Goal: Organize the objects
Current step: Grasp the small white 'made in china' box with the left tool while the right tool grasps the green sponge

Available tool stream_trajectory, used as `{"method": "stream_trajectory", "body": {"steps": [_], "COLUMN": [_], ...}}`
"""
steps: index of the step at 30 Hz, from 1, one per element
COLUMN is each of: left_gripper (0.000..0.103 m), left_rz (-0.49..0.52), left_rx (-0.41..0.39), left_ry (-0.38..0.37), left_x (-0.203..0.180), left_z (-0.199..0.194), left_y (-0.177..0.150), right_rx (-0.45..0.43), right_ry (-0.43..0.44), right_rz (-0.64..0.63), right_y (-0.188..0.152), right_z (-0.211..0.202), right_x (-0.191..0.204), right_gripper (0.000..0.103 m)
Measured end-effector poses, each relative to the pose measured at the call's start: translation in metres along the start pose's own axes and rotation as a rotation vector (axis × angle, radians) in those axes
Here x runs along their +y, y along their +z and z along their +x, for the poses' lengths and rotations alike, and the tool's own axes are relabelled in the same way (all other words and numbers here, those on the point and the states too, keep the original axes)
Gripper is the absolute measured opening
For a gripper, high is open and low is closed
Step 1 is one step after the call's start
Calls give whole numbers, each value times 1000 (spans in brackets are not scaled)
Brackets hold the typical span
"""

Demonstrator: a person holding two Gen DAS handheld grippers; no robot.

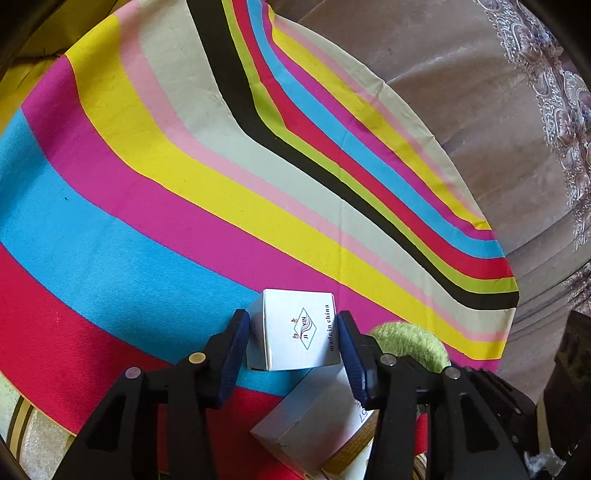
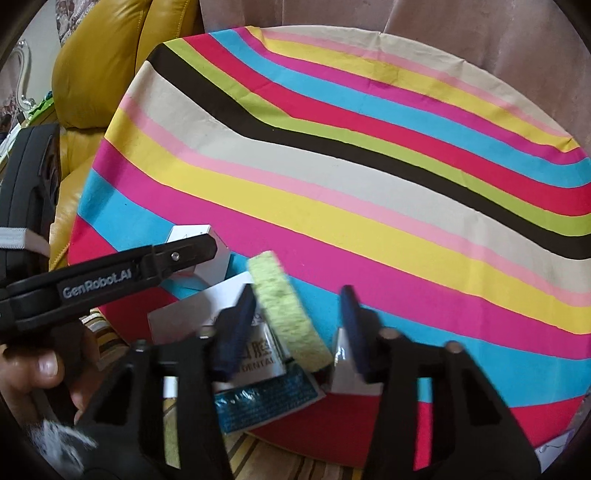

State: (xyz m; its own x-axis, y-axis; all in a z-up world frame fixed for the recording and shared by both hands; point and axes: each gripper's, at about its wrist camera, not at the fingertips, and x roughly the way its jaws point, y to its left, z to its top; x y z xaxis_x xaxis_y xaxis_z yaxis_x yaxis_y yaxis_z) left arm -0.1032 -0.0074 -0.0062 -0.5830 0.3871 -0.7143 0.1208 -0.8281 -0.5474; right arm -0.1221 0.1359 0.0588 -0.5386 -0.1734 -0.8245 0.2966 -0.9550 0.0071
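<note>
Striped cloth (image 1: 155, 206) in loads of colours covers one round table, and it fills most of both views. Past the table's far edge hangs a pinkish curtain (image 2: 480, 33). A yellow leather seat (image 2: 96, 62) sits off the left edge, only partly in frame.

Two grippers, both working over the near edge of the table. The left gripper (image 1: 292, 315) is clamped on a small white box (image 1: 295, 328). Its blue pads sit against both sides, and the printed face reads "made in china". From the right wrist cam a hand (image 2: 37, 369) holds that gripper's handle, and the handle covers most of the box.

The right gripper (image 2: 298, 293) is blurry, but its jaws stand apart. A green sponge (image 2: 284, 314) stands on edge between them, leaning by the left pad and clear of the other one.

I count two white boxes for sure. The second box (image 1: 314, 417) lies flat at the near edge, half under the left gripper's fingers, and its label is cut off at "DENTAL". One blue packet (image 2: 266, 398) pokes out below it, print too smeared to read. Something white (image 2: 351, 380) sits under the right pad, and I can't tell what it is.
</note>
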Motion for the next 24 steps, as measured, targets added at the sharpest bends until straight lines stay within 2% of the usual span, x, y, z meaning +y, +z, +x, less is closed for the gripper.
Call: {"method": "stream_trajectory", "body": {"steps": [4, 9, 15, 21, 24], "left_gripper": [49, 49, 49, 49, 49], "left_rz": [3, 6, 13, 26, 27], "left_rx": [-10, -15, -19, -22, -25], "left_ry": [1, 1, 1, 6, 11], "left_x": [0, 0, 1, 2, 1], "left_z": [3, 4, 5, 5, 5], "left_y": [0, -1, 0, 0, 0], "right_rx": [-21, -122, -203, -195, -147], "right_ry": [29, 21, -5, -6, 34], "right_rz": [11, 71, 226, 369, 426], "right_y": [1, 2, -8, -30, -45], "right_z": [1, -24, -65, -83, -80], "right_x": [-3, -21, -61, -103, -115], "right_gripper": [20, 19, 19, 19, 19]}}
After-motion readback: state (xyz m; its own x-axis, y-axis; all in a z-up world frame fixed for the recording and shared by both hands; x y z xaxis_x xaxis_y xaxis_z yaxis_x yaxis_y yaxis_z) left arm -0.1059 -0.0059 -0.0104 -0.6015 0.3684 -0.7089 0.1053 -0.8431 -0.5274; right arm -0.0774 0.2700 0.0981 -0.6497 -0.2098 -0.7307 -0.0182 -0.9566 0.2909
